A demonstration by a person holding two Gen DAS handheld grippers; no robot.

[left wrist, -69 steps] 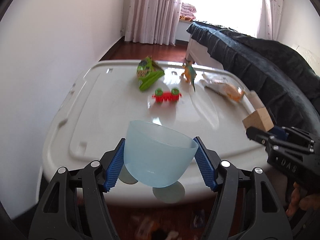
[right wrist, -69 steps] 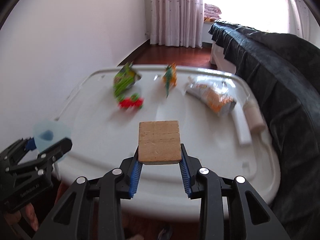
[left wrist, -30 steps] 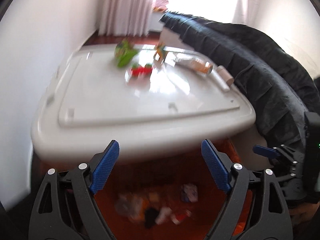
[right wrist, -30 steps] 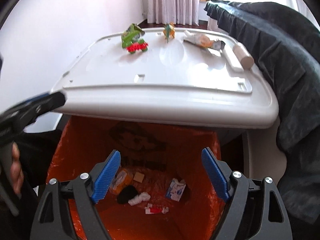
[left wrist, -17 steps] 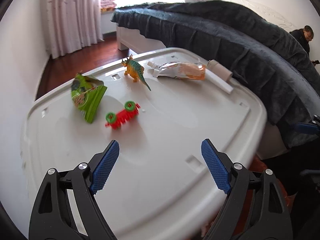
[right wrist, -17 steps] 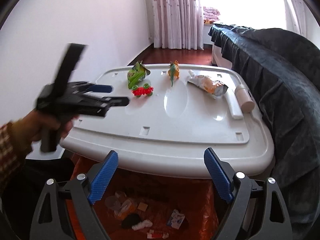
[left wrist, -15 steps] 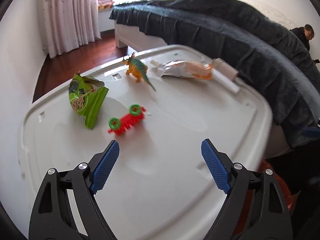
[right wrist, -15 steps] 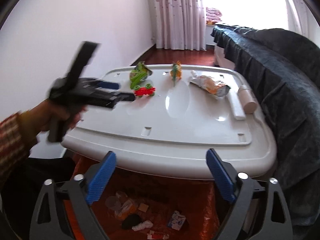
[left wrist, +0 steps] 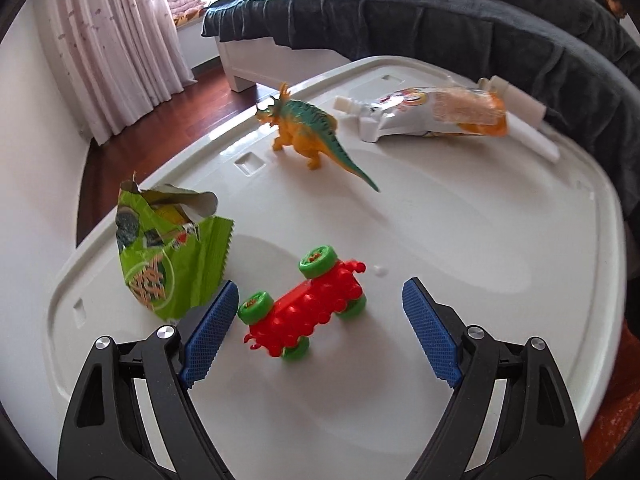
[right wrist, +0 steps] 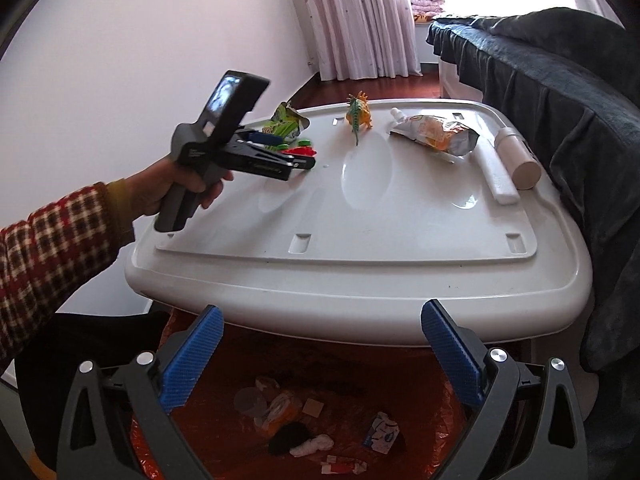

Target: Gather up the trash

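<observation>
White lid (left wrist: pixel 460 240) now under left gripper (left wrist: pixel 320 308); both grippers' jaws open, empty

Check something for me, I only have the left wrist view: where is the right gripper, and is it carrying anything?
Observer: The right gripper is open and empty, poised over an orange bin bag below the near edge of the white lid.
Operator: Anything in that bag?
Observer: Yes, several bits of trash lie at the bottom, among them a small tan square and a white and blue carton.
Operator: What sits past the white stick on the lid's right side?
Observer: A tan cardboard tube lies alongside the white stick, with one end facing the near edge.
</observation>
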